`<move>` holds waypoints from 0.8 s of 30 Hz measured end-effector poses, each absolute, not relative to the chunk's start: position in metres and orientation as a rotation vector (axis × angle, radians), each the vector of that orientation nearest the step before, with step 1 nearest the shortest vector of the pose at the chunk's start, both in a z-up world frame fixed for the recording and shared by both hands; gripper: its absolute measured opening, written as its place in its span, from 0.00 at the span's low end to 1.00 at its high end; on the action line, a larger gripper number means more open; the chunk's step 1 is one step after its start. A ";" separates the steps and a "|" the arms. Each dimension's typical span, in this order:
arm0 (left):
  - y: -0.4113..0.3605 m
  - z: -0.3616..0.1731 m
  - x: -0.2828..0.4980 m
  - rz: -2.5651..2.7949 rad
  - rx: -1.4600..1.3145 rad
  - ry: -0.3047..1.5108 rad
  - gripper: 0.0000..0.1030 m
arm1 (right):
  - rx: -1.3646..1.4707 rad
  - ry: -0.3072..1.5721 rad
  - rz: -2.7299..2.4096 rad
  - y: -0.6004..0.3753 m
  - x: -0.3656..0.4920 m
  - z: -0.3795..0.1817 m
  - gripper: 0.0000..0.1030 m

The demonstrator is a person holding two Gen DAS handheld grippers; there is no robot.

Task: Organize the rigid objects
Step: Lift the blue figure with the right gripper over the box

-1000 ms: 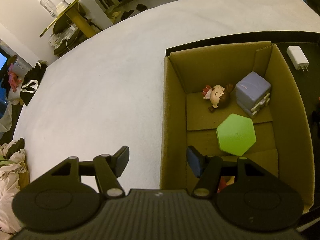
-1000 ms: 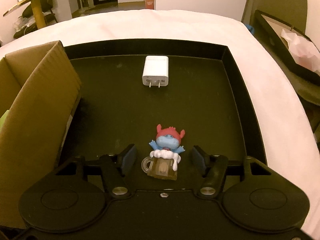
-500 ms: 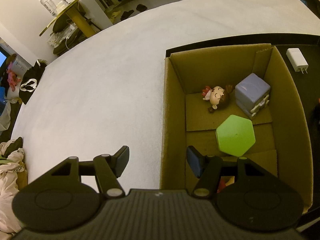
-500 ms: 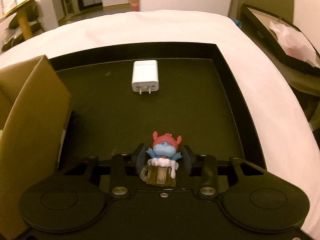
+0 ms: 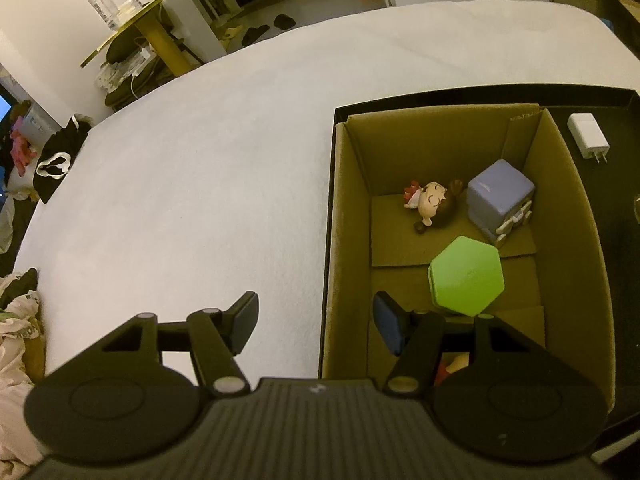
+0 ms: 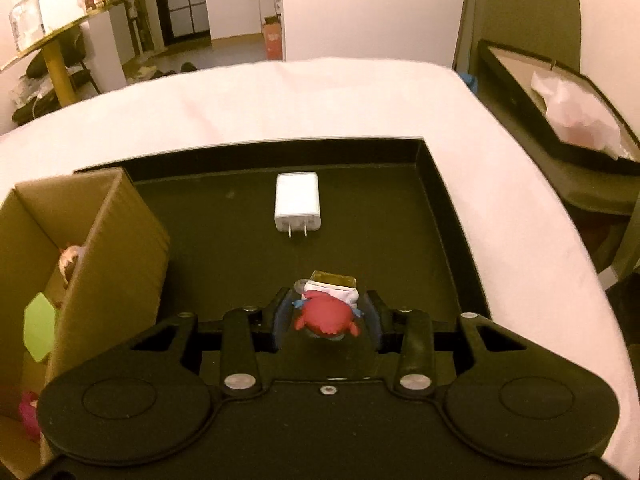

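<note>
The right gripper (image 6: 326,320), jaws clamped on the tipped red-capped figurine (image 6: 326,314), had the cardboard box (image 6: 116,248) at frame left, while the left gripper (image 5: 316,320) hung half-open and empty.

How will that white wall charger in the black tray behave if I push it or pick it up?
The white wall charger lies flat on a broad face in the black tray, so it would probably slide, not roll or tip. Its shell looks hard and smooth, likely stiff but a bit slippery between pads. The two prongs stick out toward the camera and might catch.
</note>
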State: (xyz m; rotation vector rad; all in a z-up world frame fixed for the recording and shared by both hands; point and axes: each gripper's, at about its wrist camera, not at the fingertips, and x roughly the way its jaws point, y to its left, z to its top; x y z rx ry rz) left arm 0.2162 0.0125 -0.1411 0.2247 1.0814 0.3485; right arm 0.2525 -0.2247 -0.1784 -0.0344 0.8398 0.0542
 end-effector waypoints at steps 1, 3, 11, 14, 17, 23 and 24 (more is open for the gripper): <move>0.013 -0.141 0.216 0.347 0.221 1.080 0.60 | -0.034 0.834 0.054 -0.224 0.252 -0.175 0.37; 0.014 -0.140 0.215 0.342 0.212 1.076 0.60 | -0.037 0.823 0.057 -0.223 0.251 -0.169 0.37; 0.020 -0.136 0.211 0.328 0.172 1.063 0.60 | -0.046 0.791 0.090 -0.208 0.245 -0.142 0.37; 0.024 -0.135 0.210 0.323 0.157 1.063 0.60 | -0.051 0.771 0.115 -0.198 0.242 -0.128 0.37; 0.027 -0.135 0.209 0.320 0.142 1.066 0.60 | -0.067 0.750 0.146 -0.185 0.239 -0.116 0.37; 0.035 -0.133 0.206 0.298 0.091 1.061 0.60 | -0.105 0.721 0.234 -0.159 0.236 -0.100 0.37; 0.037 -0.133 0.205 0.292 0.080 1.063 0.60 | -0.112 0.718 0.248 -0.154 0.236 -0.097 0.37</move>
